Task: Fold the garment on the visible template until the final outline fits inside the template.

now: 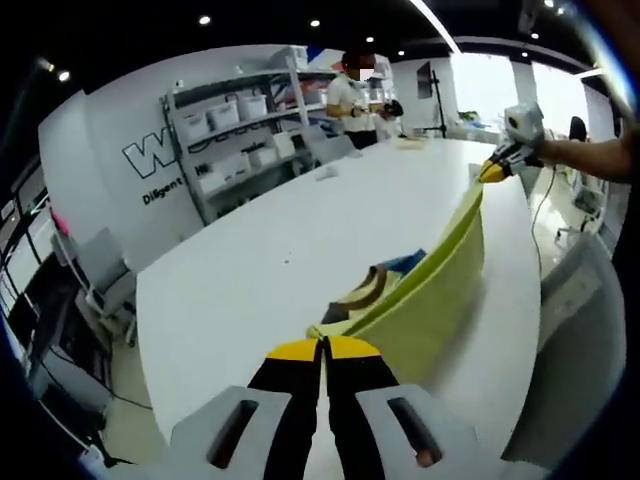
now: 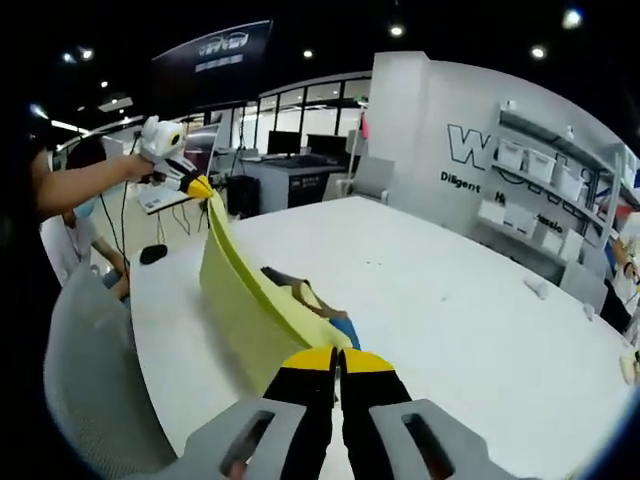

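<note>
Garment (image 1: 432,290) first: a yellow-green piece of clothing with a patterned patch of brown, cream and blue hangs stretched in the air above the white table (image 1: 260,260), held taut by its two ends like a long band, with its lower edge sagging toward the tabletop. In the left gripper view the left gripper (image 1: 322,347) has its yellow-tipped jaws pressed together on the near end of the cloth, while the right gripper (image 1: 492,171) pinches the far end up at the right, a bare forearm behind it. The right gripper view shows the same hold from the other end: the right gripper (image 2: 339,357) is clamped on the near corner of the garment (image 2: 240,300), and the left gripper (image 2: 196,185) grips the far corner, high at the left. No template outline can be made out on the table from either view, so I cannot tell where the cloth must land. As I judge it, the task is at an early or middle stage: the garment is lifted and spread, not lying folded, and laying it down and making the folds are left to do. Shelves with boxes (image 1: 235,130) stand along the far wall.
</note>
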`<state>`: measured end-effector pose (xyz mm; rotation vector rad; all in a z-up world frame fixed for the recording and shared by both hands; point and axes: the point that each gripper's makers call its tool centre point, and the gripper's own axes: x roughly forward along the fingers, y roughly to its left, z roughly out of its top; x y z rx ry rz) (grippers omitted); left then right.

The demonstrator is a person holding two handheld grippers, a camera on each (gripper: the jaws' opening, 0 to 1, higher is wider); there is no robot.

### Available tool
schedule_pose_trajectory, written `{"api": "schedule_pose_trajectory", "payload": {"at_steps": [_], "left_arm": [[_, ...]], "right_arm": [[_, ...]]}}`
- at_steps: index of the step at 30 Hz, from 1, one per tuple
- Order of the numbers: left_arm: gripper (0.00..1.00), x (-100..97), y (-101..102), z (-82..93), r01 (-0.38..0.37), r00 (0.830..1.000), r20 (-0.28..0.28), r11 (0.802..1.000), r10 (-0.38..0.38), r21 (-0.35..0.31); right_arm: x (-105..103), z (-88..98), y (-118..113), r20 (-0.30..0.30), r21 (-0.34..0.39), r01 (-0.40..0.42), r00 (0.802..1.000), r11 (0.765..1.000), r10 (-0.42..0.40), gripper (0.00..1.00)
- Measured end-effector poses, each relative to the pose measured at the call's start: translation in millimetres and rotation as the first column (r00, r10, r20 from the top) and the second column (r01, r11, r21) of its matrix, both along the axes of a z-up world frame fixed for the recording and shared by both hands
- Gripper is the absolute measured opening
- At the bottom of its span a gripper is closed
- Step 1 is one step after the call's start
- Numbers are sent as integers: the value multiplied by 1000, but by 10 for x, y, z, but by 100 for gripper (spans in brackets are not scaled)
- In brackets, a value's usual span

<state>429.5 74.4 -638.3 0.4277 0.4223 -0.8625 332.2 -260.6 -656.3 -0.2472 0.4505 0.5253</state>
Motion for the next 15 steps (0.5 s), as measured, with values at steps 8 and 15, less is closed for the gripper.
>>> {"api": "schedule_pose_trajectory", "payload": {"at_steps": [8,15], "left_arm": [[2,238,-47,-180,-46,998,-35,999,45,-23],[2,422,-92,-318,-70,996,-53,997,68,-28]], "right_arm": [[244,-115,-48,15,-9,28,999,1000,-28,0],[481,-279,-111,31,-39,56,998,998,-55,0]]}}
